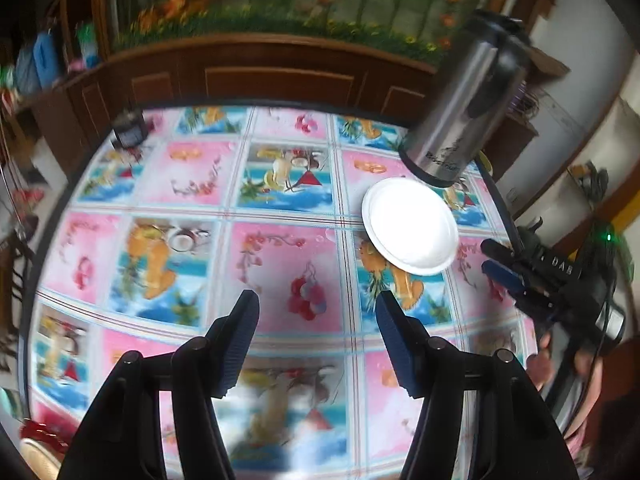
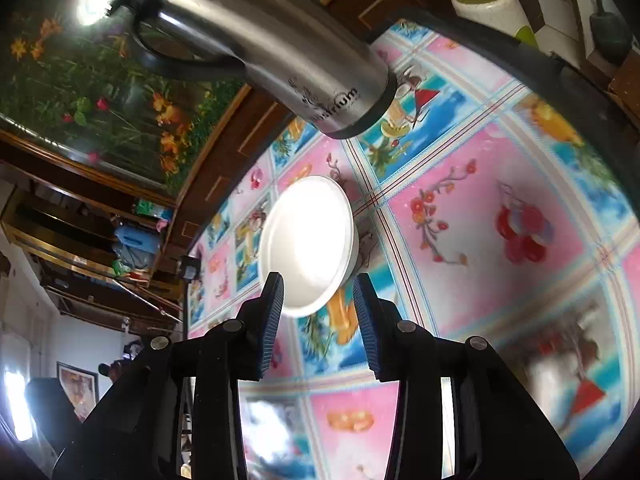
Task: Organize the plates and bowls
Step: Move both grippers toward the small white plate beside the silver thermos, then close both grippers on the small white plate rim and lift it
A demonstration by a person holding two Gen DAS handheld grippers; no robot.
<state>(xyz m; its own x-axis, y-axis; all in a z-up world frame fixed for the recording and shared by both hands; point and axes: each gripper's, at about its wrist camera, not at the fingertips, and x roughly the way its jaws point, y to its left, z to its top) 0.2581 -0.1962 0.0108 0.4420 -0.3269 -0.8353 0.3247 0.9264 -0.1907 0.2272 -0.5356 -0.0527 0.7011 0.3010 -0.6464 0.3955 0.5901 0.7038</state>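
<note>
1. Standing on the round table (image 1: 120,280), whose cloth is printed with pink and blue picture squares, is a white plate (image 1: 410,226); it may be more than one stacked, but glare hides that.
2. The plate lies flat near the table's far right edge, just beside the base of a tall steel flask (image 1: 460,108) with a black handle.
3. The left gripper (image 1: 316,312) hangs over the middle of the cloth with its blue-padded jaws apart and nothing between them, only the pattern below.
4. The right gripper (image 2: 318,292) points at the plate from the table's edge; its jaws are partly open, and the plate's near rim shows in the gap.
5. Whether either pad touches that rim I cannot tell; the plate looks to be resting on the cloth, not lifted.
6. From the left side, the right gripper (image 1: 500,268) sits close to the plate, a hand (image 1: 560,360) behind it.
7. A small dark jar (image 1: 128,128) stands at the far left edge, and a white cup (image 2: 492,4) at the rim beyond the flask.
</note>
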